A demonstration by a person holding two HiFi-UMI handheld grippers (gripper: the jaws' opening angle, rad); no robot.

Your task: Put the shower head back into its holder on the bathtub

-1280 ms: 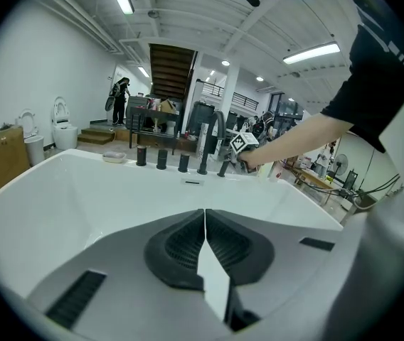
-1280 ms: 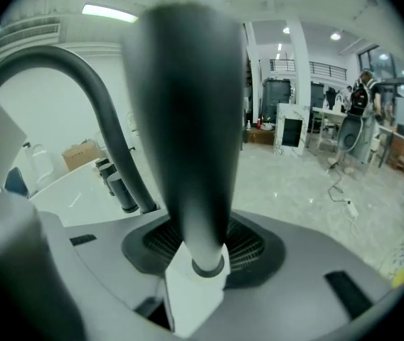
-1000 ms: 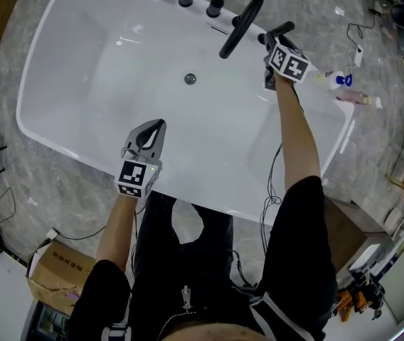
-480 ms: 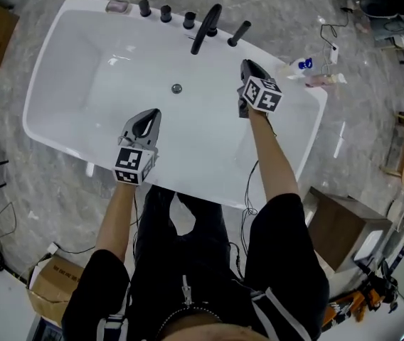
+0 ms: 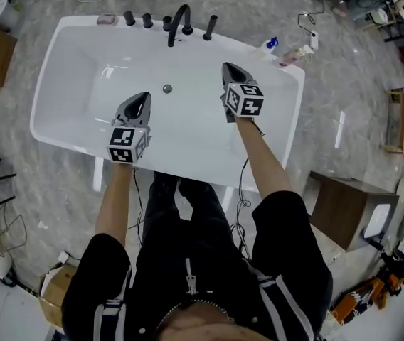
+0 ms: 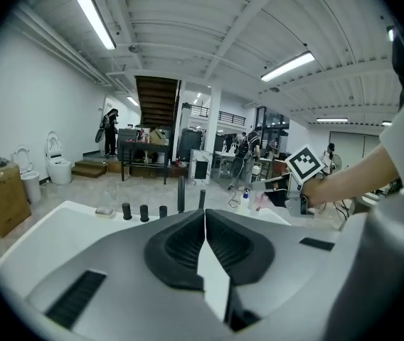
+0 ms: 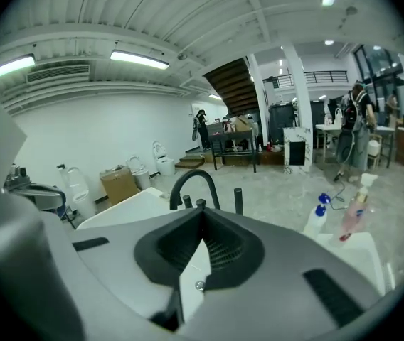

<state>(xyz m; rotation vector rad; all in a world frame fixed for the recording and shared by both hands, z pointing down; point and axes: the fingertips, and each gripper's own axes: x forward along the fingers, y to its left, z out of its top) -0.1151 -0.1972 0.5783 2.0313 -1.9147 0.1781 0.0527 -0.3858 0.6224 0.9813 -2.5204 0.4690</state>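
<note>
The black shower head stands upright in its holder on the far rim of the white bathtub, just right of the curved black spout. It also shows as a short black post in the left gripper view and the right gripper view. My right gripper hangs over the tub's right half, well short of the shower head; its jaws have just been closing, stand shut, and hold nothing. My left gripper is over the tub's left half, shut and empty.
Three black knobs and a soap dish line the far rim. A blue-capped bottle and a pink one stand at the tub's far right corner. A drain sits mid-tub. A brown stool stands to the right.
The right gripper has drawn back from the shower head at the far rim toward me and its open jaws have shut. Both grippers have risen above the tub.
</note>
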